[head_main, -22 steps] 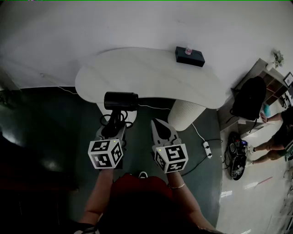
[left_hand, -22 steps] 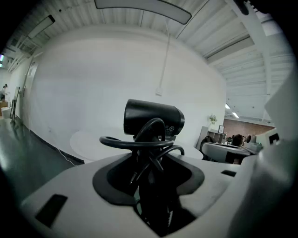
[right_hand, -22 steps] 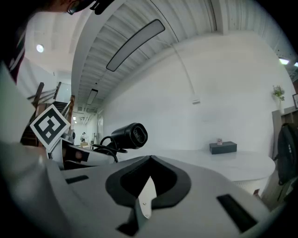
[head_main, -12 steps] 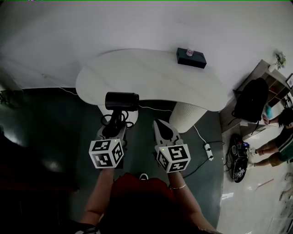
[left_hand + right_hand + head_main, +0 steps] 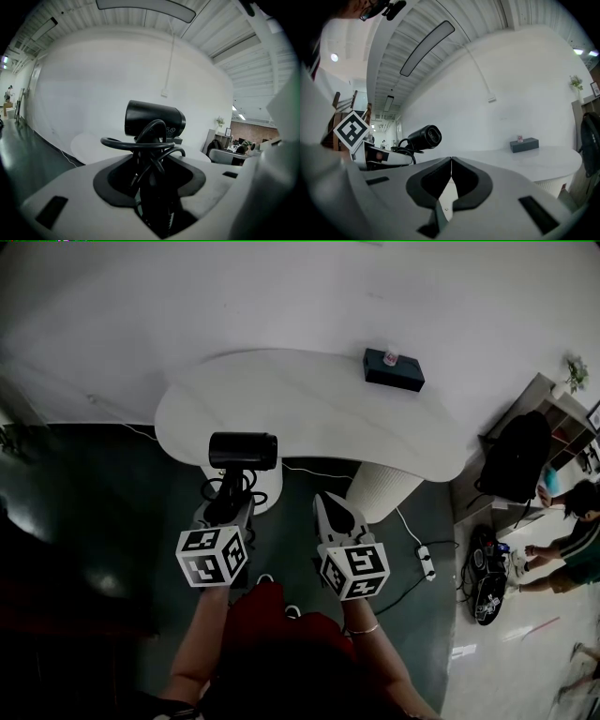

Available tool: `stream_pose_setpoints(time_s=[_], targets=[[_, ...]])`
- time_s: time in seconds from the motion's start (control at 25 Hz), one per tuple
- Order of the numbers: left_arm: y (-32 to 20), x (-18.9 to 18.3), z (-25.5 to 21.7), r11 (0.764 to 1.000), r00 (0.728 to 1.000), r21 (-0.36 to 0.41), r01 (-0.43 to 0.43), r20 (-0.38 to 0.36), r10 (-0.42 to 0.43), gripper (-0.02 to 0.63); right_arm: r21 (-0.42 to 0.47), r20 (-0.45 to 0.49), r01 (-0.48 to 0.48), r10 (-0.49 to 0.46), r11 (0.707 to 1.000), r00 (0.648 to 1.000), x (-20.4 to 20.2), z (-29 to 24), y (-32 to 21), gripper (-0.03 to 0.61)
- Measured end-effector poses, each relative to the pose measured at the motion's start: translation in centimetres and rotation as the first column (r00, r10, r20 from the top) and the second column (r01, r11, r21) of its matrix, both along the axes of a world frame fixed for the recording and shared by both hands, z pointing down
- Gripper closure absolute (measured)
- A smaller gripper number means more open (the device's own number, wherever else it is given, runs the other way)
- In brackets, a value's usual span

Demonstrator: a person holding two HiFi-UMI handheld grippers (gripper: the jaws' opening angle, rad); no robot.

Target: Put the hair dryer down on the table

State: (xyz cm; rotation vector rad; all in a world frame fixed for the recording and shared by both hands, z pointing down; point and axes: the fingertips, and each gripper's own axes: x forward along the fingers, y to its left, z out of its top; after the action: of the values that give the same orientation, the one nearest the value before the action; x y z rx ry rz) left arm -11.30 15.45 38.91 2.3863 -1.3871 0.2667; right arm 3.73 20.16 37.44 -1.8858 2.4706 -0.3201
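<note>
A black hair dryer [image 5: 243, 451] is held upright in the air, just in front of the near edge of the white table [image 5: 319, 404]. My left gripper [image 5: 228, 504] is shut on its handle, and the black cord [image 5: 140, 145] is looped around the handle above the jaws. The dryer's barrel [image 5: 153, 119] points sideways. It also shows in the right gripper view, where the hair dryer [image 5: 423, 137] is at the left. My right gripper [image 5: 335, 511] hangs beside it, shut with nothing between its tips [image 5: 451, 161].
A dark box [image 5: 394, 369] sits on the table's far right part. The table stands on two white pedestals [image 5: 383, 488]. A power strip with a cable [image 5: 423, 546] lies on the dark floor. A black backpack [image 5: 516, 457], shelves and a person [image 5: 581, 521] are at the right.
Both grippers and the hair dryer have shifted slightly toward me in the head view, while the table has moved a little lower in the frame. The grip is unchanged.
</note>
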Motion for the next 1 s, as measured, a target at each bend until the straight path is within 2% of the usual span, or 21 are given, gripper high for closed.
stream_pose_setpoints(time_s=[0.36,0.76,1.0], targets=[[-5.8,-0.2,1.4,0.999,1.0,-0.028,0.021,0.009,-0.021,0.408,0.002,-0.009,-0.012,0.012,1.0,1.0,0.3,0.9,-5.2,0.563],[-15.9,0.0,2.7,1.0,1.0,-0.02,-0.008,-0.009,0.008,0.408,-0.016,-0.023,-0.011,0.011,1.0,1.0,0.0,1.5,-15.2,0.563],[-20.7,0.1,2.8,0.998,1.0,-0.052,-0.02,0.005,0.02,0.408,-0.034,-0.031,-0.032,0.031,0.999,0.999,0.1,1.5,-20.0,0.563]])
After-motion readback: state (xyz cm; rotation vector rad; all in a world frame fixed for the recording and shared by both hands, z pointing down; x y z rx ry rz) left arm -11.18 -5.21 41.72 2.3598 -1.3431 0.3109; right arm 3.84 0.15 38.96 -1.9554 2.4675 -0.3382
